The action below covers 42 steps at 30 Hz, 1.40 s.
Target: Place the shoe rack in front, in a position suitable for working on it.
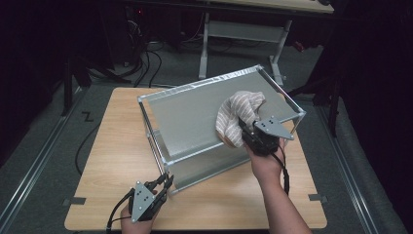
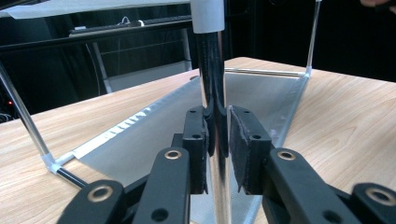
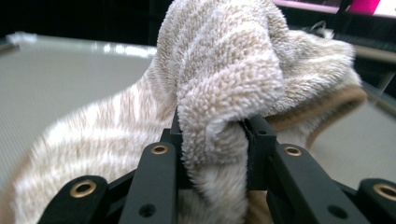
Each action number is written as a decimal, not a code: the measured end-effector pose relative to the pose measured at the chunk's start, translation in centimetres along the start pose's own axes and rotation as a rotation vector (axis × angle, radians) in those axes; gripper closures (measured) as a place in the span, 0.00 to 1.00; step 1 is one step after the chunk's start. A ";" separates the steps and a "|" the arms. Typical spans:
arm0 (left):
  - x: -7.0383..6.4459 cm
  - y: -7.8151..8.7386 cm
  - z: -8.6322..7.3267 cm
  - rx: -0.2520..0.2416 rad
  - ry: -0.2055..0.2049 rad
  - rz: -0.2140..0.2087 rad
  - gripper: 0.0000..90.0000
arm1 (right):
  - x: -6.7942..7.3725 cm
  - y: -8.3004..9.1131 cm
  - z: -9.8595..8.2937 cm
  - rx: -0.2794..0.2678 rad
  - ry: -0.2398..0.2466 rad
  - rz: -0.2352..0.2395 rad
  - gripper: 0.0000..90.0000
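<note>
The right hand-held gripper is clenching a striped towel and pressing it on the rack's upper shelf, mid-wipe. The left hand-held gripper is gripping the rack's corner post; much shelf is seemingly remaining.

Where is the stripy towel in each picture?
High view: the striped towel lies right of centre on the rack's top shelf, in the right hand-held gripper.
Left gripper view: not in it.
Right gripper view: centre, between the jaws.
Shared landmark: the grey shelf.
</note>
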State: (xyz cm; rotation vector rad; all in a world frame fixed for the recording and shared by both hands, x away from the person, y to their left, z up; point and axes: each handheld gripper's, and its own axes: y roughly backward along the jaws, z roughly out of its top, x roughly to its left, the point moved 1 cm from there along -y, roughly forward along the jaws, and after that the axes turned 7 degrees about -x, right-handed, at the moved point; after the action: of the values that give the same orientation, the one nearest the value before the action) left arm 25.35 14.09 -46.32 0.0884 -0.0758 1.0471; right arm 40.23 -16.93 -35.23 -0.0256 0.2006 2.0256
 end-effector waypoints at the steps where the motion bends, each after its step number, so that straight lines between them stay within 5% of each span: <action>1: 0.0 0.0 0.0 -0.001 0.000 0.000 0.86 | -0.1 0.0 -0.3 0.001 0.003 0.003 0.79; 9: -0.9 0.1 0.0 -0.009 -0.013 -0.026 0.87 | -0.3 1.3 -0.6 0.001 0.016 -0.002 0.79; 21: -3.5 0.4 0.3 -0.020 -0.051 -0.106 0.86 | -0.9 5.8 -1.4 -0.042 0.005 -0.067 0.76; 36: -3.7 0.3 0.3 -0.027 -0.050 -0.099 0.85 | 7.5 5.2 -0.5 -0.079 0.053 0.099 0.71; 42: -3.9 0.2 0.3 -0.034 -0.058 -0.092 0.76 | 10.4 5.3 -0.3 -0.087 0.064 0.142 0.69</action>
State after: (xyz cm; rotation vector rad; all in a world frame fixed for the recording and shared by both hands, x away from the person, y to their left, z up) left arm 23.24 10.81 -46.37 0.0905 -0.1407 0.9510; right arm 30.82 -10.07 -35.92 -0.1343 0.1579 2.1763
